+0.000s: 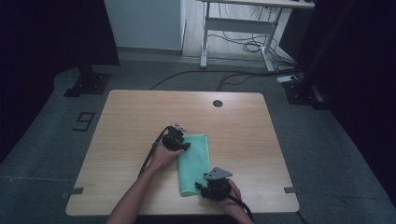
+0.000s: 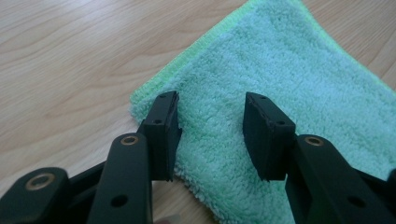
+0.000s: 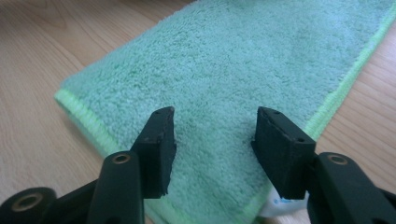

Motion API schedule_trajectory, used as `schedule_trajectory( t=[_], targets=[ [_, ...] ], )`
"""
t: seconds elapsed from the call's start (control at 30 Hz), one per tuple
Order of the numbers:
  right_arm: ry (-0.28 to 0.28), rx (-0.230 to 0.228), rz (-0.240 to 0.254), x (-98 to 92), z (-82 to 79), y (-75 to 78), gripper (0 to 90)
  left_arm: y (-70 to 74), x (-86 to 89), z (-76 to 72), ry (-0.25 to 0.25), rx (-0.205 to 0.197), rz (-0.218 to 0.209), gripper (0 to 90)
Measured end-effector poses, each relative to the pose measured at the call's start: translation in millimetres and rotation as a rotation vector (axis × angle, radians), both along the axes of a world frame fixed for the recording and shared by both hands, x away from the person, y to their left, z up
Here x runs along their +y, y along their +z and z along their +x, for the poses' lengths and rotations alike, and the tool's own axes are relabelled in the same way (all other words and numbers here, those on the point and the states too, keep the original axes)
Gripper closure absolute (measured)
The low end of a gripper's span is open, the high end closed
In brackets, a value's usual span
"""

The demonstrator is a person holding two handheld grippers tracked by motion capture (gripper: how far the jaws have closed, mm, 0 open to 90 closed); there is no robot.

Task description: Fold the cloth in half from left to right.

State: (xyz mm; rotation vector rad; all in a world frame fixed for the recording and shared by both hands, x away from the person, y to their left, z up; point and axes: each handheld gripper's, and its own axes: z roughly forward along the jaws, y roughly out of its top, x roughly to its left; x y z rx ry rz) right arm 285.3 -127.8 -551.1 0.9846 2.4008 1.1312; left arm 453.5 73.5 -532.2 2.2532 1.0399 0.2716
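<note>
Two grippers (image 1: pixel 187 145) (image 1: pixel 201 187) — green towel (image 1: pixel 195 161) between

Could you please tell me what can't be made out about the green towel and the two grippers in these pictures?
- Green towel: in the high view the left gripper and right gripper cover its ends.
- White tag: right gripper view, mostly behind a jaw; no print is readable.
- Whether the left gripper's fingertips touch the towel: cannot tell.

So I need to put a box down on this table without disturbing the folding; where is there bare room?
The table is bare along its far edge around the round grommet, and down both side strips left and right of the green towel. The near middle is crowded: towel, left claw and right claw.
</note>
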Motion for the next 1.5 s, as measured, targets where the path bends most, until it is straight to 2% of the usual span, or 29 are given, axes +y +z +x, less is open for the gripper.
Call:
schedule_trajectory(
  t=[0.17,0.3,0.37,0.47,0.6,0.73,0.87,0.93,0.97,1.0,1.03,1.1,1.13,1.3,1.4,1.5],
  targets=[
    [-0.025,0.006,0.007,-12.3,-6.9,0.0,49.6,0.0,-16.4,0.6,-0.028,-0.002,0.004,55.8],
    [-0.03,0.027,0.016,-13.9,-5.8,1.7,47.9,1.2,-16.8,0.6,-0.039,0.0,0.008,55.3],
    [-0.025,0.029,0.024,-11.9,-0.3,6.1,46.8,4.4,-13.3,0.4,-0.045,-0.014,0.008,54.4],
    [-0.014,0.01,0.055,-3.5,15.0,20.2,46.4,8.4,-4.9,3.3,-0.011,-0.027,-0.015,55.5],
    [-0.001,0.001,0.06,16.2,39.9,30.2,45.3,9.6,3.8,9.9,0.019,-0.025,-0.02,57.5],
    [-0.014,0.003,0.058,37.5,67.3,28.2,45.2,2.4,-0.4,12.3,0.0,-0.019,0.028,60.6],
    [-0.033,0.028,0.017,54.3,87.2,18.0,44.9,-1.8,-2.2,11.8,0.006,-0.022,0.01,62.9],
    [-0.029,0.052,-0.004,57.8,89.4,11.7,44.1,-2.6,-1.4,10.9,0.009,-0.027,0.004,63.1],
    [-0.018,0.06,-0.025,59.4,87.6,8.7,43.0,-3.2,-1.2,10.4,0.012,-0.032,0.0,63.1],
    [-0.014,0.045,-0.041,60.6,83.0,6.8,42.8,-3.5,-1.0,10.2,0.014,-0.033,-0.004,63.1],
    [-0.009,0.029,-0.047,60.6,78.0,6.5,42.4,-3.6,-1.2,10.1,0.018,-0.033,-0.006,63.4],
    [0.007,0.034,-0.047,59.8,65.0,6.5,41.5,-3.3,-1.8,9.9,0.023,-0.031,-0.003,63.4],
    [0.018,0.018,-0.054,58.9,56.1,5.5,41.6,-3.0,-1.6,10.0,0.021,-0.03,0.002,63.4],
    [0.07,0.007,-0.047,53.8,18.1,4.5,41.1,-2.7,-2.0,10.4,0.03,-0.023,-0.001,63.6],
    [0.102,0.006,-0.044,53.4,1.7,4.0,40.9,-2.6,-2.8,9.9,0.035,-0.024,0.002,63.5],
    [0.098,0.008,-0.011,49.3,-7.2,1.2,41.6,-2.6,-2.8,10.0,0.037,-0.023,0.001,63.5]
  ],
)
